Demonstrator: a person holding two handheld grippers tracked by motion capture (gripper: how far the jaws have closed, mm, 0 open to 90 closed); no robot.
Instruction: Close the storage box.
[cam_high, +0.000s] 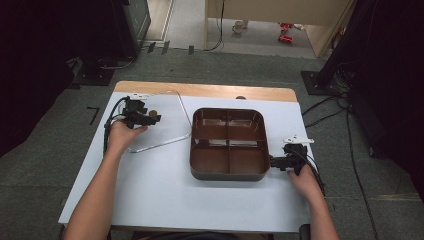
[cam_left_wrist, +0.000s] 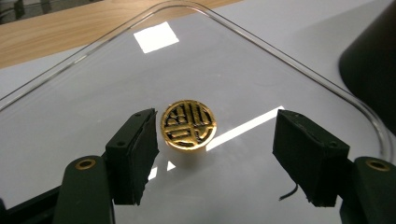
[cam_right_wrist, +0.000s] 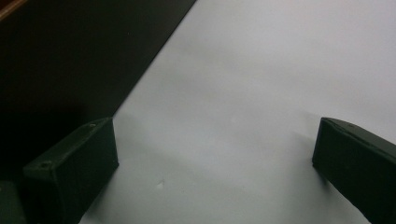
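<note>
Grey carpet floor surrounds a white-topped table (wood strip along its far edge). A brown four-compartment tray sits centre-right; a clear lid lies left, its gold knob between the left gripper's wide jaws. Right gripper gapes beside the tray

Clear lid, gold knob — between spread jaws

Tray centre-right on table; clear lid left; knob on lid.

A white-topped wooden table is standing on grey carpet, with cables trailing right and dark equipment flanking it.
</note>
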